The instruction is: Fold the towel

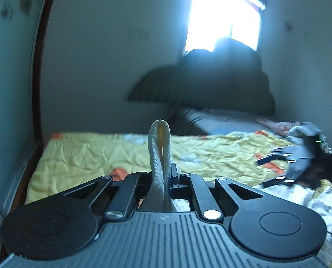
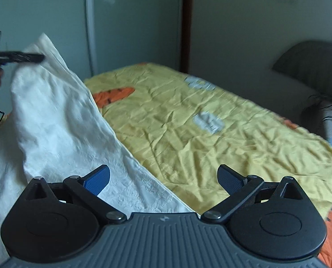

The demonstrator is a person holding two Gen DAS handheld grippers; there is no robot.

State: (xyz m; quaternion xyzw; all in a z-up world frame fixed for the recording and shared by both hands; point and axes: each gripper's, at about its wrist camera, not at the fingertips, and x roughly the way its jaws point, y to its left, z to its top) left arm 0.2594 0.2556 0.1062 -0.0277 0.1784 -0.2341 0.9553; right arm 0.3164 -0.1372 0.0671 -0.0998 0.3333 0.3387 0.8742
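While the left gripper (image 1: 166,174) is pinched tight on a folded edge of the white towel (image 2: 61,116), lifting that corner off the bed's yellow sheet (image 2: 188,122), the right gripper (image 2: 163,178) hangs with jaws wide and empty over the towel's lower edge, dark pillows (image 1: 210,82) further back.

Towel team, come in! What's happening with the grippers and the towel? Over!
Left gripper shut on towel, corner lifted. Right gripper open, empty, over towel's edge on yellow bedspread. Nothing in the way.
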